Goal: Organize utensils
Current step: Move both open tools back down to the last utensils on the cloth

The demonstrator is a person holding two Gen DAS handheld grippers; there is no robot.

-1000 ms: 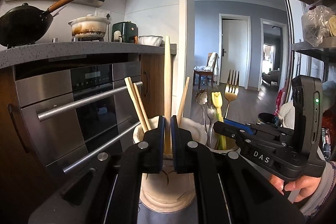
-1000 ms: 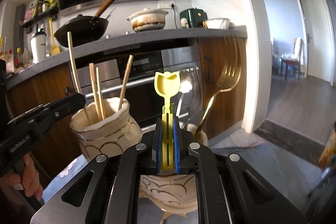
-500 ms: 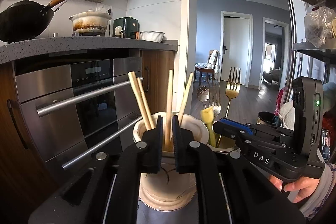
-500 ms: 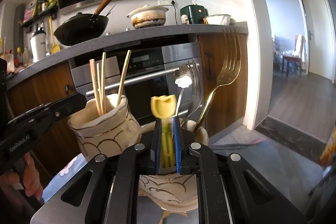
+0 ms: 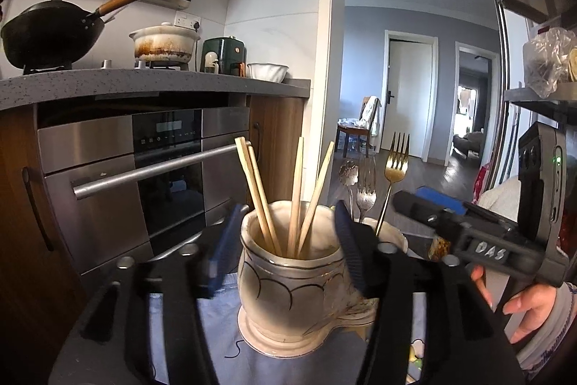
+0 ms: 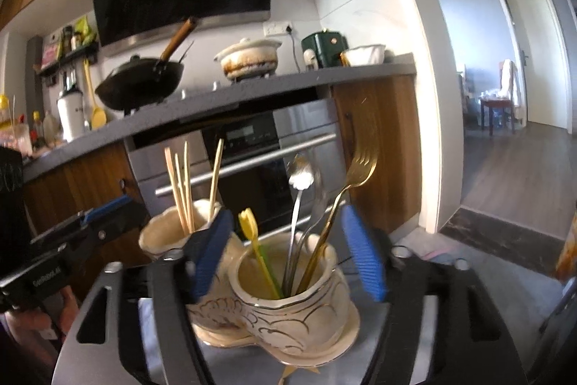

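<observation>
Both grippers gape wide and empty, the left gripper (image 5: 285, 248) astride the chopstick cup (image 5: 288, 273), the right gripper (image 6: 288, 251) around the cutlery cup (image 6: 292, 291), where a careless withdrawal could, I'd judge, snag the leaning yellow pick (image 6: 252, 237).

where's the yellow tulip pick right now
In the right wrist view the yellow tulip pick stands in the right-hand cup, leaning left, beside the silver spoon and gold fork.
</observation>
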